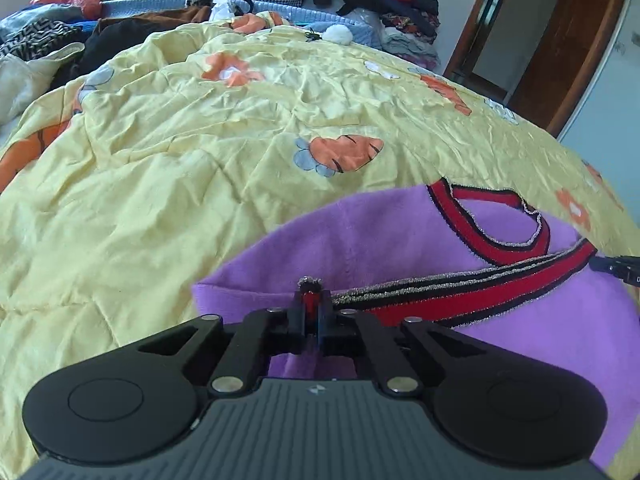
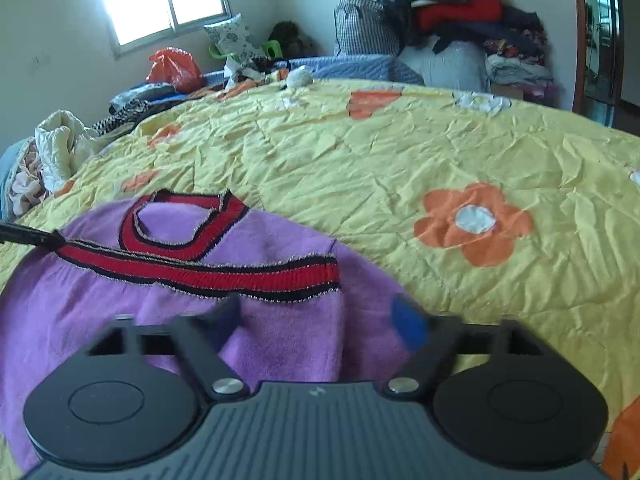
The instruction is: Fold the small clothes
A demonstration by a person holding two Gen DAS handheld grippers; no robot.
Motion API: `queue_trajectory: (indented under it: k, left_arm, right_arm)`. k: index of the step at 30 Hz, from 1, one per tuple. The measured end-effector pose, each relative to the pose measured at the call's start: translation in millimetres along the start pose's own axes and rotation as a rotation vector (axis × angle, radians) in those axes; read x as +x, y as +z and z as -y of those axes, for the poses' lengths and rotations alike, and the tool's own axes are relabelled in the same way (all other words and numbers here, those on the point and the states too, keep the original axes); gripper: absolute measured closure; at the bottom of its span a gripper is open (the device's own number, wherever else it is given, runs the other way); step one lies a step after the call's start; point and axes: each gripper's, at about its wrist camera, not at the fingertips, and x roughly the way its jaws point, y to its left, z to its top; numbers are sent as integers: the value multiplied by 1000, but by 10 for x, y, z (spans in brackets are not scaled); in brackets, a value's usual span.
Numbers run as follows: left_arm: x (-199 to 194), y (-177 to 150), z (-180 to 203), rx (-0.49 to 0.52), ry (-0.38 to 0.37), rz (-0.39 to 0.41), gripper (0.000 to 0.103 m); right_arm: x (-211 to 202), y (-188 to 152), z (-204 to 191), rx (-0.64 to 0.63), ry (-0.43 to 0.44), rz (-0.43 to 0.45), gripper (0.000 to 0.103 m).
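A small purple sweater (image 1: 360,236) with red, black and silver trim lies on the yellow flowered quilt (image 1: 180,140). Its bottom hem (image 1: 460,292) is folded up over the body, just below the neckline (image 1: 500,216). My left gripper (image 1: 310,292) is shut on the left end of that striped hem. In the right wrist view the sweater (image 2: 280,328) lies under my right gripper (image 2: 320,316), whose fingers stand wide apart and blurred just above the purple cloth below the hem (image 2: 224,272). The left gripper's tip (image 2: 24,236) shows there at the hem's left end.
The quilt (image 2: 400,152) covers the bed. At the far edge lie piles of clothes (image 1: 40,40), an orange plastic bag (image 2: 174,68), a white pom-pom (image 1: 338,34) and a stack of folded garments (image 2: 460,12). A wooden door frame (image 1: 560,48) stands at the right.
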Motion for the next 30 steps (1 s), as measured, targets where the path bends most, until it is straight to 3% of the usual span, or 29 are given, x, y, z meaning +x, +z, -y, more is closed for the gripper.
queue_trajectory:
  k: [5, 9, 11, 20, 24, 25, 27, 28, 29, 30]
  left_arm:
    - [-31, 73, 12, 24, 24, 11, 99]
    - [-47, 159, 18, 21, 63, 20, 99]
    - [-40, 169, 95, 61, 103, 31, 99]
    - [145, 234, 238, 109, 148, 36, 99]
    - [246, 202, 252, 124, 176, 29, 98]
    - [256, 190, 252, 123, 181, 30, 98]
    - [238, 166, 264, 124, 190, 41, 96]
    - [225, 163, 265, 119, 200, 41, 93]
    - [203, 154, 270, 120, 207, 46, 93]
    - [174, 147, 282, 129, 210, 57, 93]
  right_arm:
    - [-51, 16, -23, 34, 41, 39, 100]
    - [-184, 74, -26, 27, 19, 81, 100]
    - [-198, 93, 15, 33, -4, 77, 100]
    - [-76, -59, 147, 43, -86, 28, 101]
    - [-59, -87, 196, 90, -67, 28, 100]
    - [-72, -77, 169, 77, -82, 31, 95]
    - [-129, -61, 80, 42, -123, 32, 57]
    - [-191, -66, 28, 22, -113, 44, 24]
    - [-273, -89, -39, 2, -108, 69, 15]
    - [-361, -120, -120, -22, -114, 90, 15]
